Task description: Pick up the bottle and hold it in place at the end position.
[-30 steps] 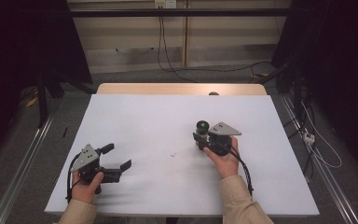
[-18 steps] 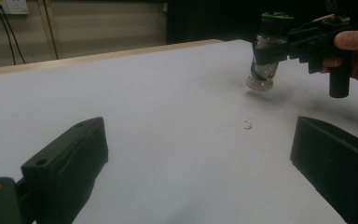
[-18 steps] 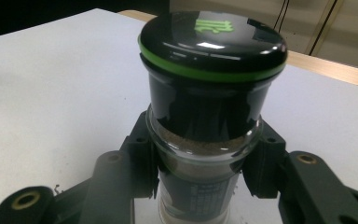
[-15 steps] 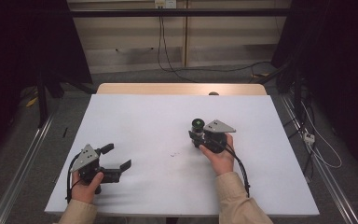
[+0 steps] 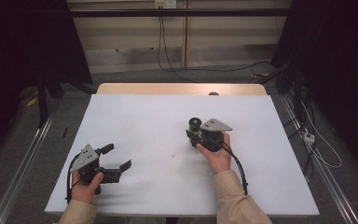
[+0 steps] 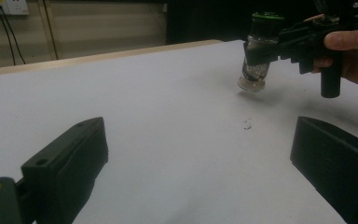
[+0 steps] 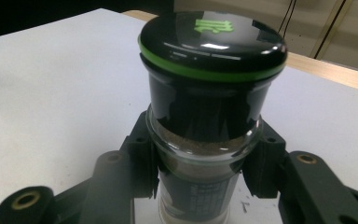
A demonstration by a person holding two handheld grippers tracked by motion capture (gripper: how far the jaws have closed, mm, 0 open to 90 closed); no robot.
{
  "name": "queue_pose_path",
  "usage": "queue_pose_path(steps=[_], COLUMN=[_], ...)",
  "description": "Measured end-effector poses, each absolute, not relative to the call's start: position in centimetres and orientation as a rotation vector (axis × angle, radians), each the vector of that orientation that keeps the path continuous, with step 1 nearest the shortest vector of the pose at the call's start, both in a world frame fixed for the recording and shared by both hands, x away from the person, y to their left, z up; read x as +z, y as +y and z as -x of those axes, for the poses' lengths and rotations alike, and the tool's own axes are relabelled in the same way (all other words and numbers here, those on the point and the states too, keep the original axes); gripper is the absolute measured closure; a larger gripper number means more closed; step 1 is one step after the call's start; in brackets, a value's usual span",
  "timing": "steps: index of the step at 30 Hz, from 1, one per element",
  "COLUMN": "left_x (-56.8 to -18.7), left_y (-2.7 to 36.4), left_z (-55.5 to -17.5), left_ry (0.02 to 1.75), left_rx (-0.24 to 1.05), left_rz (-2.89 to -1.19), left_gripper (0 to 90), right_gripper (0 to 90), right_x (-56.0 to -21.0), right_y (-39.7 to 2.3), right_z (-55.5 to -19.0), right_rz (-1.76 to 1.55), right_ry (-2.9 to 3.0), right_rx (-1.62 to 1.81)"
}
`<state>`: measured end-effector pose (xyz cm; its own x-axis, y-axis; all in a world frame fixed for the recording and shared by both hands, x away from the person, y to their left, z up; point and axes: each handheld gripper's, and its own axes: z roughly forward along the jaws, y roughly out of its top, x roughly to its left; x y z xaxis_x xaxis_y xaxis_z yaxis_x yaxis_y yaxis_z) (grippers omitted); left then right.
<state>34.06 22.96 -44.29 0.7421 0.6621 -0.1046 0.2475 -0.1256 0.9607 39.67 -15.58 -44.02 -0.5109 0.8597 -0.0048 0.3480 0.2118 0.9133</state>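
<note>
The right gripper point(image 5: 196, 132) is clamping a small spice jar point(image 7: 209, 116) around its glass waist, just below the black lid with the green ring, and is holding it slightly above the white table point(image 5: 135, 116), right of centre. In the left gripper view the jar point(image 6: 257, 56) is hanging just clear of the table. The grip looks best kept firm and the jar upright, since the glass could slip. The right hand point(image 5: 216, 154) is reaching in from the near edge, gripper pointing away and left. The left gripper point(image 5: 116, 158) is resting at the near left, jaws standing wide open and holding nothing, aimed toward the jar.
</note>
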Motion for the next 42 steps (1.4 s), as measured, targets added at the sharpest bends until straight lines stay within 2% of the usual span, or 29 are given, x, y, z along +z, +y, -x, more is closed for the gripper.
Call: queue_pose_path(steps=[42], left_x=[-44.3], left_y=[22.9], left_z=[-34.0], left_ry=[0.727], left_rx=[0.417], left_rz=[-1.71], left_gripper=[3.7], right_gripper=[53.9], right_x=[-44.1], right_y=[-13.7], right_z=[-41.1], right_rz=[-1.092], right_ry=[1.986], right_rx=[1.302])
